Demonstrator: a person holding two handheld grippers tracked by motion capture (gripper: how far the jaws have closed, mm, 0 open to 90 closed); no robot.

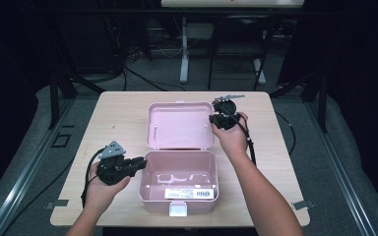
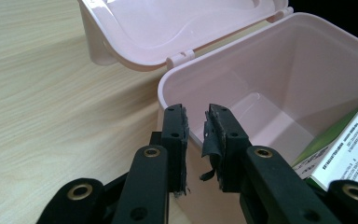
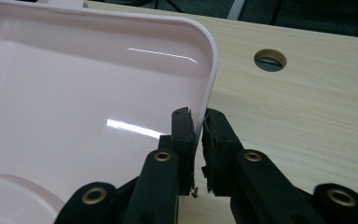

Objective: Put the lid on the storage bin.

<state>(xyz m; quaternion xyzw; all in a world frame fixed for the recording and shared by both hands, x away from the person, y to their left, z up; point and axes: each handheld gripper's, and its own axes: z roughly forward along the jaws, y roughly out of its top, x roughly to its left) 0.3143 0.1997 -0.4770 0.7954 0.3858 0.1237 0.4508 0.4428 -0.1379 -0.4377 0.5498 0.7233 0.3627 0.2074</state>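
**Two claws on the pink box**

We have our right claw [image 3: 198,122] clamped on the right rim of the open lid [image 3: 74,102], toward the worktop's [image 1: 118,113] far edge. Our left claw [image 2: 196,122] sits slightly parted astride the left wall of the pink box [image 1: 179,179], near the front edge; a carton [image 2: 354,140] lies inside.

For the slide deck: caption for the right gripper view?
Right tongs pinch the rim of the open pink box lid above the wooden table.
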